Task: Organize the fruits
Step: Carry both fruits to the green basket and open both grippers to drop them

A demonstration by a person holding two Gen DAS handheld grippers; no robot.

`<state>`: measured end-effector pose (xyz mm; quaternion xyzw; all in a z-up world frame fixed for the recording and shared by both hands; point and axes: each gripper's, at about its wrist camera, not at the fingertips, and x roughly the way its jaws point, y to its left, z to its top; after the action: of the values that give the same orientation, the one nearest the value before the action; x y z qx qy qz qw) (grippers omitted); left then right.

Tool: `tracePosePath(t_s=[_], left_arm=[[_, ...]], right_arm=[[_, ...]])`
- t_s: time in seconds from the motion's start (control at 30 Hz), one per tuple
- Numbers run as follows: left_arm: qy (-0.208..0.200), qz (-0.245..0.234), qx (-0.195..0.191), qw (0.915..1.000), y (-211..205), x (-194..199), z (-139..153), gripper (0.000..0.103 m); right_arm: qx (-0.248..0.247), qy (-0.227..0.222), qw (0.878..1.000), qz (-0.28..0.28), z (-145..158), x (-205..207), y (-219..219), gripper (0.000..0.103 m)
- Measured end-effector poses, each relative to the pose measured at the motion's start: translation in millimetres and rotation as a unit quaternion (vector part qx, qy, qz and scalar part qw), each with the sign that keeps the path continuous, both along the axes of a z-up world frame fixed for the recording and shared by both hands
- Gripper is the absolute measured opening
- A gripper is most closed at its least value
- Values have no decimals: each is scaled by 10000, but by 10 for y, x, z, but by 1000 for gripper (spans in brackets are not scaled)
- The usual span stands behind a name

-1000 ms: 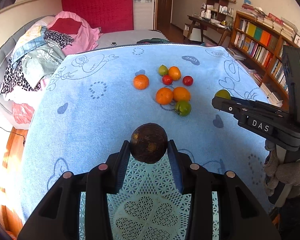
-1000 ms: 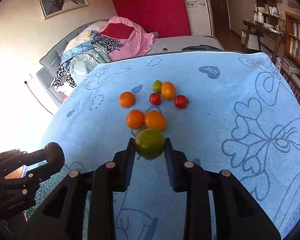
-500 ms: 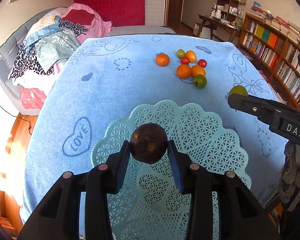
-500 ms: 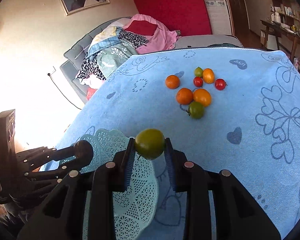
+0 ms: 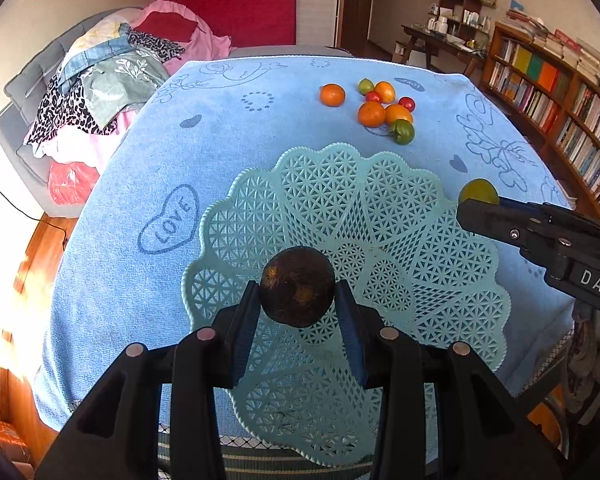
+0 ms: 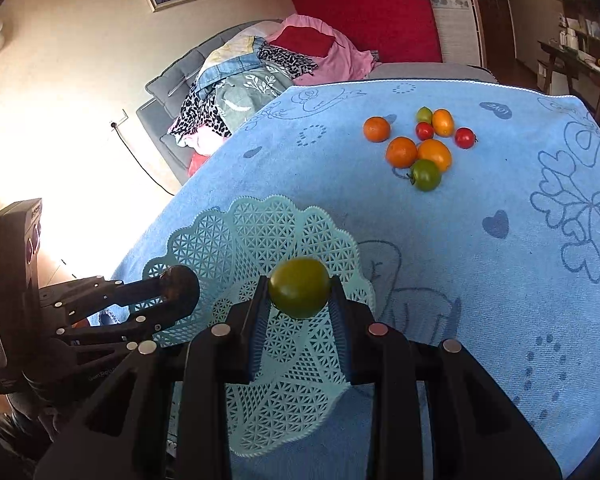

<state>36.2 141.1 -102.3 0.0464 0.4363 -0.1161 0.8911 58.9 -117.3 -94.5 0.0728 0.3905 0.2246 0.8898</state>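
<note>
My left gripper (image 5: 297, 300) is shut on a dark brown round fruit (image 5: 297, 286) and holds it above the near part of a pale turquoise lattice tray (image 5: 380, 208). My right gripper (image 6: 299, 300) is shut on a green tomato (image 6: 299, 287) above the same tray (image 6: 228, 240), near its right edge. The green tomato also shows in the left wrist view (image 5: 478, 191), and the brown fruit in the right wrist view (image 6: 179, 285). Several oranges and tomatoes, among them an orange (image 5: 371, 113) and a green tomato (image 5: 403, 131), lie in a cluster on the blue towel beyond the tray.
A blue towel (image 5: 220, 140) with heart and LOVE prints covers the table. A sofa piled with clothes (image 5: 100, 80) stands far left. Bookshelves (image 5: 548, 92) line the right wall. The table's near edge lies just under the grippers.
Both grippers have pulled back from the fruit cluster toward the near edge, carrying their fruits. The tray has come fully into view beneath them.
</note>
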Motion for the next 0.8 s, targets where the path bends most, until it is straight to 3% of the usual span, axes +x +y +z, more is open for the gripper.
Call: tracePosePath(t_s=[0.27, 0.3, 0.37, 0.8], left_arm=[[-173, 123, 128, 9997, 30, -128, 28, 40], [-189, 132, 127, 9997, 32, -140, 39, 44], [-253, 170, 141, 9994, 33, -158, 63, 54], [-783, 310, 378, 9957, 19, -298, 212, 79]], right_arm=[[-7, -38, 10000, 25, 1, -97, 51, 34], [-2, -44, 10000, 2, 1, -92, 43, 42], [16, -79, 10000, -41, 9, -116, 31, 48], [33, -278, 9994, -187, 137, -241, 15, 48]])
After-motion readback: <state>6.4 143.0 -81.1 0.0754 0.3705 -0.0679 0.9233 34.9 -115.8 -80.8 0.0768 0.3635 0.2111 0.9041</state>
